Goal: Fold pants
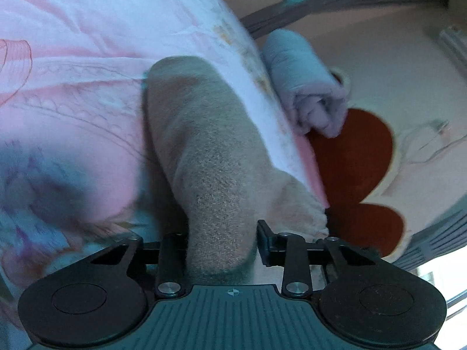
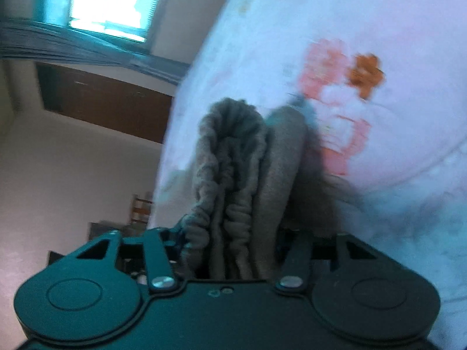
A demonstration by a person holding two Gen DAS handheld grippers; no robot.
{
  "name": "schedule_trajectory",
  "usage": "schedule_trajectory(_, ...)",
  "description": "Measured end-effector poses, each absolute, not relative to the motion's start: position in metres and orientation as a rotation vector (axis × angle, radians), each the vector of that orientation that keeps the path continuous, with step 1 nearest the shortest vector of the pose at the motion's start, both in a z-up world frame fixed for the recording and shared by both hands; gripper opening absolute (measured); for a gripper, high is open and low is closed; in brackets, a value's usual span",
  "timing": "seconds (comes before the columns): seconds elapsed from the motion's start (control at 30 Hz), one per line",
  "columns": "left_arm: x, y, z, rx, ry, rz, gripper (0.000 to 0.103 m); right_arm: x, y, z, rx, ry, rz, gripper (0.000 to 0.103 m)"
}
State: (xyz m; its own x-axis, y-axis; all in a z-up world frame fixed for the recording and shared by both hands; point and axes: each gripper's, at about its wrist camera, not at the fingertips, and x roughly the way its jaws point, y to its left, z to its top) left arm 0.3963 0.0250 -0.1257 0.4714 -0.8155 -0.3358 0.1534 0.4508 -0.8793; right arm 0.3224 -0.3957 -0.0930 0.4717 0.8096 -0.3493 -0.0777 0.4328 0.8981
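Nearest to the left wrist camera, the left claw [image 1: 221,248] is pinching a folded grey-beige part of the pants [image 1: 204,151], which is filling the gap between its two fingers. From there the pants are stretching away over the pink and white flowered bed cover [image 1: 73,73]. To the right, beyond the edge of the bed, a rolled pale blue cloth [image 1: 303,81] is lying next to a dark red mat [image 1: 356,151] on the floor. In the right wrist view, the right claw [image 2: 230,242] is gripping the gathered elastic waistband of the pants [image 2: 233,151], bunched in folds between its fingers. Behind it the bed cover [image 2: 350,29] is looking blurred, and a window [image 2: 113,0] is shining at far left.
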Motion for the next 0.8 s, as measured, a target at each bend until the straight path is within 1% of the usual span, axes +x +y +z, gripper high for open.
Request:
schedule_trajectory(0.23, 0.379, 0.042, -0.105, -0.991, 0.728, -0.756, 0.033, 0.326, -0.382, -0.043, 0.896, 0.834, 0.759, 0.040)
schedule_trajectory(0.37, 0.399, 0.067, -0.080, -0.978, 0.664, -0.739, 0.032, 0.361, -0.362, -0.014, 0.861, 0.811, 0.822, 0.040)
schedule_trajectory(0.47, 0.432, 0.084, -0.061, -0.929, 0.644, -0.708, 0.032, 0.403, -0.345, -0.002, 0.851, 0.806, 0.854, 0.040)
schedule_trajectory(0.63, 0.497, 0.104, -0.053, -0.878, 0.646, -0.666, 0.032, 0.471, -0.324, -0.005, 0.847, 0.813, 0.866, 0.040)
schedule_trajectory(0.73, 0.539, 0.109, -0.066, -0.865, 0.662, -0.648, 0.032, 0.506, -0.314, -0.018, 0.842, 0.823, 0.853, 0.040)
schedule_trajectory(0.8, 0.561, 0.108, -0.085, -0.855, 0.679, -0.640, 0.032, 0.522, -0.312, -0.034, 0.841, 0.829, 0.834, 0.042)
